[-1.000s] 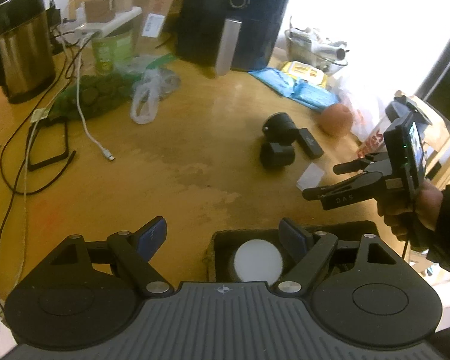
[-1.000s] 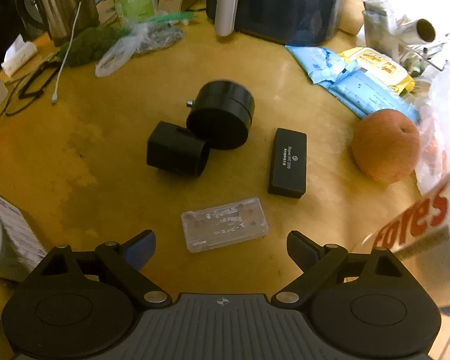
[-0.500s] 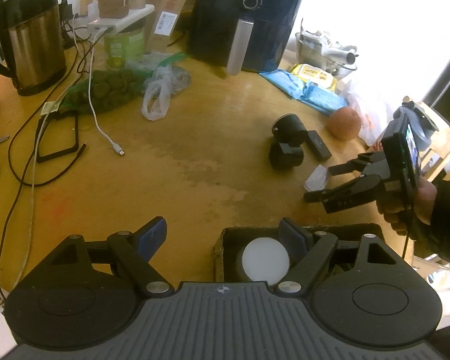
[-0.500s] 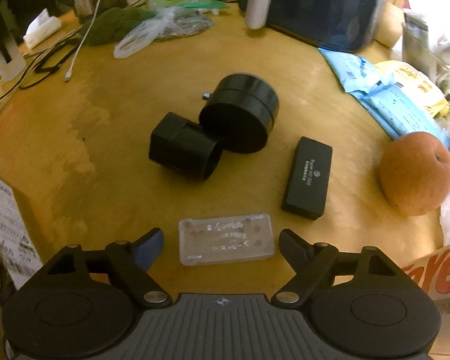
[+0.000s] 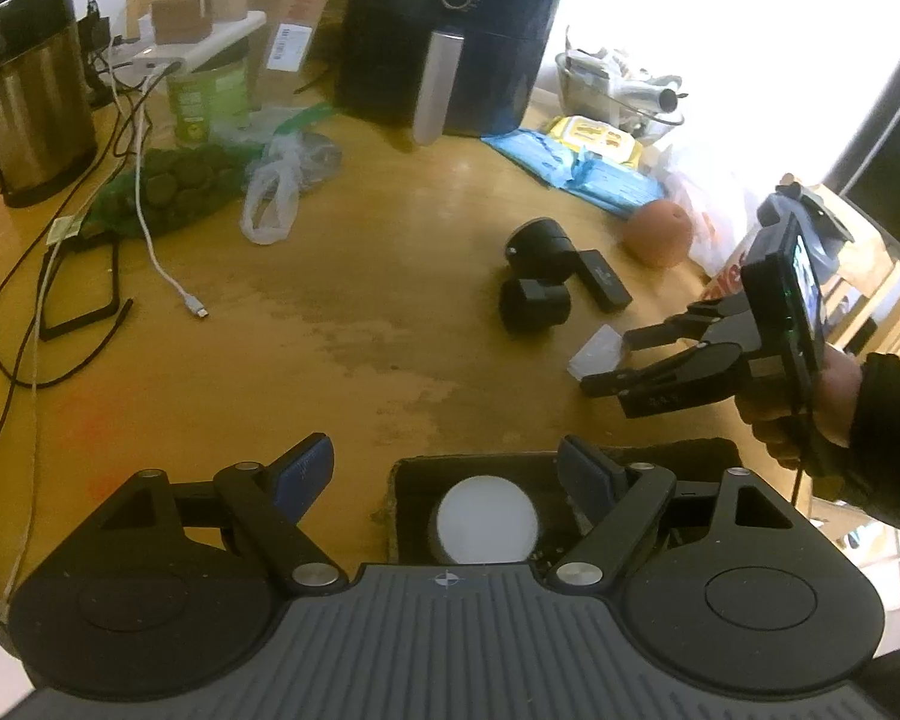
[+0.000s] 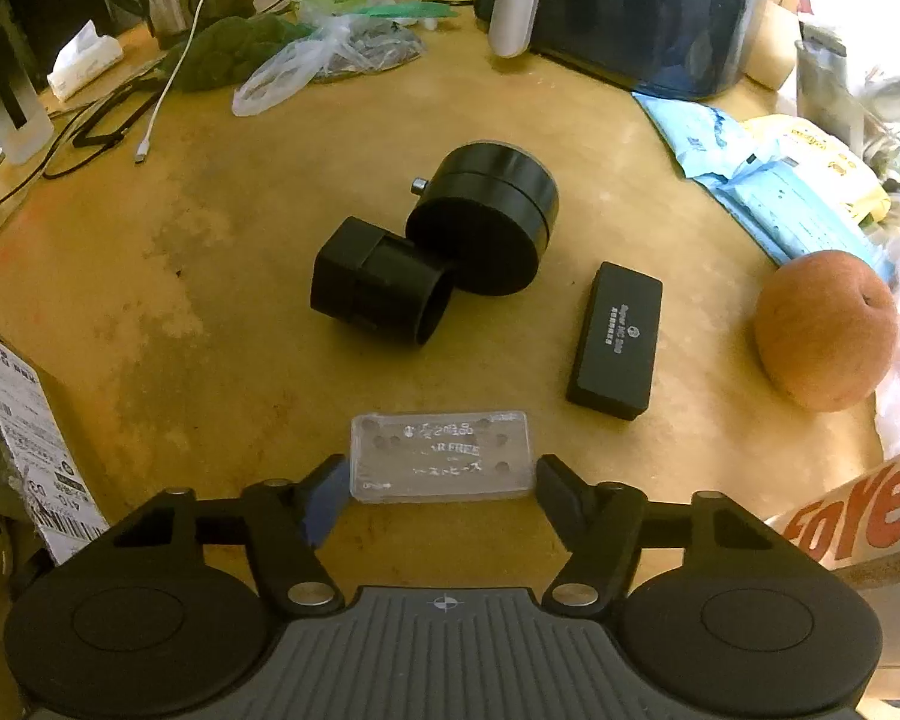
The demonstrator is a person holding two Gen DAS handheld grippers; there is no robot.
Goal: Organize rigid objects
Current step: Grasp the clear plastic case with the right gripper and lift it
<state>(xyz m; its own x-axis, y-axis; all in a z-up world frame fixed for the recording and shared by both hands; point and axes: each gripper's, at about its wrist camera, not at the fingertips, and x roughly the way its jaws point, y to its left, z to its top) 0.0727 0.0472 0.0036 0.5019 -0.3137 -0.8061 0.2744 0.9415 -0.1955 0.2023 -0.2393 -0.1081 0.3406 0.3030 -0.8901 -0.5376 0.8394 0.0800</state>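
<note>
1. right gripper (image 6: 441,483) spread wide, its fingertips bracketing the ends of the clear plastic case (image 6: 442,456) flat on the wooden table (image 6: 240,210), not clamped.
2. just past it lie a black rectangular box (image 6: 617,340) and two black cylinders (image 6: 480,216), touching.
3. left gripper (image 5: 447,474) open above a cardboard box (image 5: 411,480) holding a white-lidded jar (image 5: 486,528).

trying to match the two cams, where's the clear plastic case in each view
Left wrist: the clear plastic case lies right of centre on the table, just ahead of the right tongs.
Right wrist: the case sits low centre, between the open fingers.
Shared landmark: the flat black box, beyond the case in both views.
</note>
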